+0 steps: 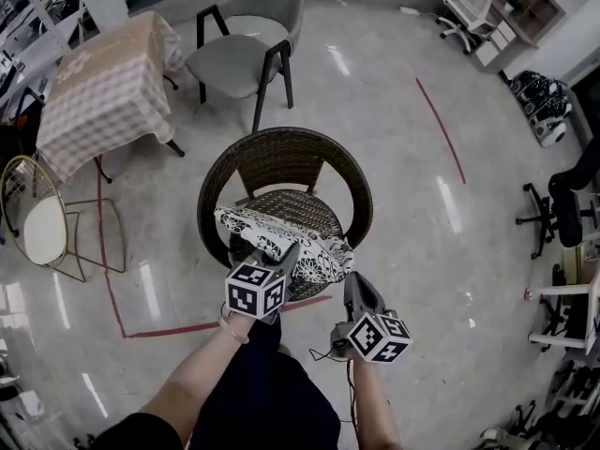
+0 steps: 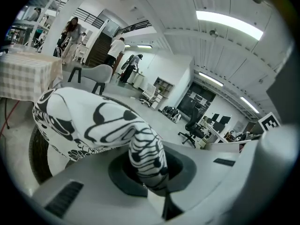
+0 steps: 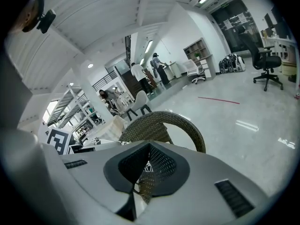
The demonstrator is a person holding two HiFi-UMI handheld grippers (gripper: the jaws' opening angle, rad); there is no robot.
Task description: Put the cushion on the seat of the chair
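The black-and-white patterned cushion (image 1: 281, 237) hangs over the front of the round brown wicker chair (image 1: 281, 143), above its woven seat. My left gripper (image 1: 279, 253) is shut on the cushion's near edge. In the left gripper view the fabric (image 2: 93, 121) runs pinched between the jaws of the left gripper (image 2: 152, 172). My right gripper (image 1: 354, 287) sits just right of the cushion's near right corner, apart from it, shut with nothing in it. The right gripper view looks past the closed right gripper (image 3: 140, 184) at the chair's curved back (image 3: 164, 121).
A grey armchair (image 1: 248, 40) stands behind the wicker chair. A table with a checked cloth (image 1: 103, 92) and a gold wire chair (image 1: 42, 218) are at the left. Red tape (image 1: 159, 331) marks the glossy floor. A black office chair (image 1: 567, 204) is far right.
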